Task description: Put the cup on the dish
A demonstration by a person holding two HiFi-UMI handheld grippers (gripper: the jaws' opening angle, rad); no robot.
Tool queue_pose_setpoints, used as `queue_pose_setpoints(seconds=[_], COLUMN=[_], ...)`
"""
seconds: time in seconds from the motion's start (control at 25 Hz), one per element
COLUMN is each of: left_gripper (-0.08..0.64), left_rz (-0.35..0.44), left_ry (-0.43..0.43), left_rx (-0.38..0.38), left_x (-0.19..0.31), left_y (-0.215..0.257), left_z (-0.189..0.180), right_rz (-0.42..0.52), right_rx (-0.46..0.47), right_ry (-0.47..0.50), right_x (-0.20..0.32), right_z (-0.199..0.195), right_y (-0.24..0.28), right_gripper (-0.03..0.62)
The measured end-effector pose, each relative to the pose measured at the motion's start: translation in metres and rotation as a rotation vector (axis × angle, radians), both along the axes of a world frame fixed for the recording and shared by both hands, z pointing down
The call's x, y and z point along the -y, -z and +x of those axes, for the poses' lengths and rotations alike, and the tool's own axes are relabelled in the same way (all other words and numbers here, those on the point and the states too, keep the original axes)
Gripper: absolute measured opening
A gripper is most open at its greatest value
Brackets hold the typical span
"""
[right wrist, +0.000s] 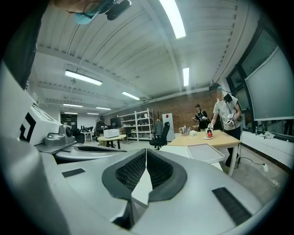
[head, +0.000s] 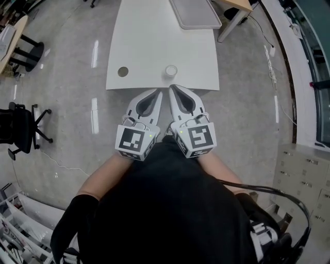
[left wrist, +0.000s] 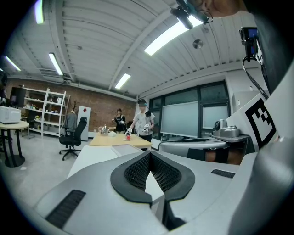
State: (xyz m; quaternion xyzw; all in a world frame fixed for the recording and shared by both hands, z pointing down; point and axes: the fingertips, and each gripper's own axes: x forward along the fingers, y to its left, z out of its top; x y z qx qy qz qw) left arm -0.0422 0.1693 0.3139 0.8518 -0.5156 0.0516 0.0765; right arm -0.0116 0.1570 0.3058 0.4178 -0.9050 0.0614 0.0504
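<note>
Head view: one cup (head: 171, 70), one dish (head: 122, 71), one tray (head: 195, 13), one table (head: 149, 46).

The tabletop (head: 154, 41) lay mostly bare: cup (head: 171, 70) and dish (head: 122, 71) stood well apart near its front edge, a tray (head: 195, 13) at the far end.

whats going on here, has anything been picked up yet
Nothing is picked up yet. A person holds the left gripper and the right gripper side by side at the near edge of the long white table, both shut and empty. The small white cup stands just ahead of the right gripper, untouched. The small round brown dish lies to its left, apart from it. A flat grey tray sits at the far end.
</note>
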Motion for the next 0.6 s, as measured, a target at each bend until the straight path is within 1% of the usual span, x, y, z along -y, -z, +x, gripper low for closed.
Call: queue_pose_setpoints(seconds=[0.08, 0.24, 0.44, 0.52, 0.6], left_gripper=[0.0, 0.0, 0.0, 0.0, 0.0], left_rz=[0.003, -0.012, -0.026, -0.017, -0.02], left_ry=[0.009, 0.027, 0.065, 0.058, 0.05], left_rx=[0.007, 0.042, 0.067, 0.082, 0.085], left_x=[0.013, 0.031, 0.058, 0.066, 0.069], left_y=[-0.002, -0.005, -0.004, -0.007, -0.015], left_z=[0.005, 0.013, 0.022, 0.019, 0.004], right_rz=[-0.008, -0.039, -0.045, -0.04, -0.049], right_rx=[-0.004, -0.046, -0.045, -0.045, -0.052], right_ry=[0.015, 0.033, 0.026, 0.03, 0.031], right_x=[0.014, 0.036, 0.065, 0.073, 0.077], right_z=[0.003, 0.012, 0.031, 0.027, 0.008], right_y=[-0.004, -0.011, -0.01, -0.011, -0.021], right_gripper=[0.014, 0.014, 0.014, 0.014, 0.014])
